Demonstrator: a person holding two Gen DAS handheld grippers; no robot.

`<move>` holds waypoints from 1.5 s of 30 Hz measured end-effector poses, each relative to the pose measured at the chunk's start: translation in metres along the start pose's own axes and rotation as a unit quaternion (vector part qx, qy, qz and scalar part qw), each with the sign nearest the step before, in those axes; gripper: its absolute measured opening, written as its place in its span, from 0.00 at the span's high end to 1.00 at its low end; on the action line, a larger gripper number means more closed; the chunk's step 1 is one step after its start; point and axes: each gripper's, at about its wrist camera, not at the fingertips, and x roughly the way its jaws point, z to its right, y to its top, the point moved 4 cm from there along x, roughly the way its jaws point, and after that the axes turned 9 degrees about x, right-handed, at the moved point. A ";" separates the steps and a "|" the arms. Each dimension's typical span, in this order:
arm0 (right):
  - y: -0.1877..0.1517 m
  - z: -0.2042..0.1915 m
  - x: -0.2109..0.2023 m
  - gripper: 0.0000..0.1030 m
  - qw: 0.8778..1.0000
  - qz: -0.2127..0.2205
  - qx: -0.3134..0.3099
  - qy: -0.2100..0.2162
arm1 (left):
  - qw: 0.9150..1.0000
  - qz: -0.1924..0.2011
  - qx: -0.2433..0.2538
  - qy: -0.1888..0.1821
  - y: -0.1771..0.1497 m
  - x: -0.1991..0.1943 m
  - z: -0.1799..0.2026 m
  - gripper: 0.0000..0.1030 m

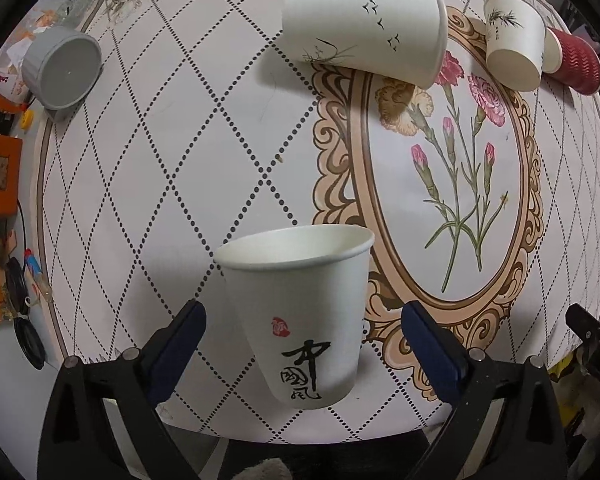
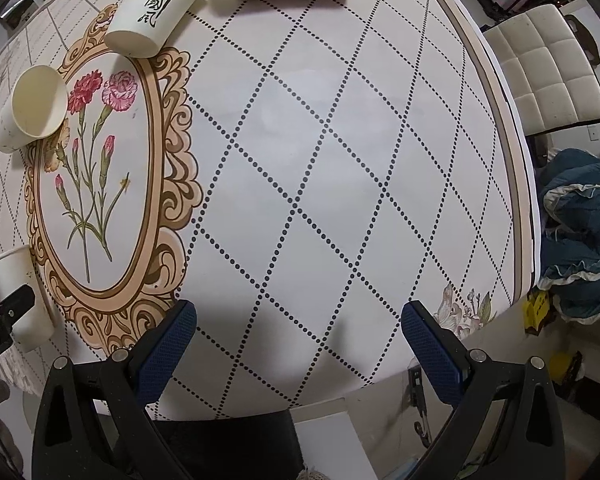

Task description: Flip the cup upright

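A white paper cup with black calligraphy (image 1: 300,316) stands upright on the table, mouth up, between the blue pads of my left gripper (image 1: 302,336). The jaws are open and clear of its sides. The same cup shows at the left edge of the right wrist view (image 2: 16,296). A larger white cup with bird marks (image 1: 364,36) lies on its side at the far end; it also shows in the right wrist view (image 2: 34,110). My right gripper (image 2: 300,332) is open and empty over bare tablecloth.
Another white cup (image 1: 514,46) and a red ribbed cup (image 1: 576,62) lie on their sides at the far right. A grey round tub (image 1: 62,70) lies at the far left. Clutter sits off the table's left edge (image 1: 40,184). A padded chair (image 2: 548,72) stands to the right.
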 end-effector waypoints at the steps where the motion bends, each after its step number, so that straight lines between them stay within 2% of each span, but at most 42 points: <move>1: -0.001 -0.001 -0.001 0.00 1.000 0.001 -0.001 0.001 | 1.000 0.001 -0.001 -0.001 -0.001 -0.003 -0.003 0.03; 6: -0.004 -0.006 -0.008 0.00 1.000 0.008 -0.006 0.006 | 1.000 0.015 -0.014 -0.002 -0.008 -0.024 -0.017 0.03; 13: -0.007 -0.014 -0.020 0.00 1.000 0.020 -0.018 0.016 | 0.996 0.056 -0.051 0.038 -0.027 -0.070 -0.036 0.03; 17: -0.010 -0.022 -0.029 0.00 0.999 0.025 -0.030 0.022 | 0.994 0.076 -0.062 0.045 -0.040 -0.096 -0.046 0.03; 20: -0.015 -0.033 -0.038 0.00 0.998 0.031 -0.040 0.027 | 0.992 0.092 -0.071 0.046 -0.045 -0.116 -0.055 0.03; 26: -0.022 -0.062 -0.062 0.00 0.996 0.045 -0.060 0.041 | 0.987 0.116 -0.092 0.058 -0.047 -0.131 -0.079 0.03; 32: -0.035 -0.106 -0.079 0.00 0.993 0.054 -0.087 0.055 | 0.981 0.121 -0.122 0.091 -0.062 -0.118 -0.133 0.03; 34: -0.044 -0.127 -0.084 0.00 0.992 0.055 -0.099 0.056 | 0.982 0.104 -0.127 0.094 -0.067 -0.104 -0.148 0.00; 39: -0.060 -0.179 -0.086 0.00 0.988 0.055 -0.137 0.053 | 0.984 0.077 -0.134 0.093 -0.077 -0.068 -0.180 0.00; 45: -0.071 -0.237 -0.074 0.01 0.982 0.048 -0.175 0.043 | 0.985 0.040 -0.135 0.096 -0.090 -0.032 -0.199 0.00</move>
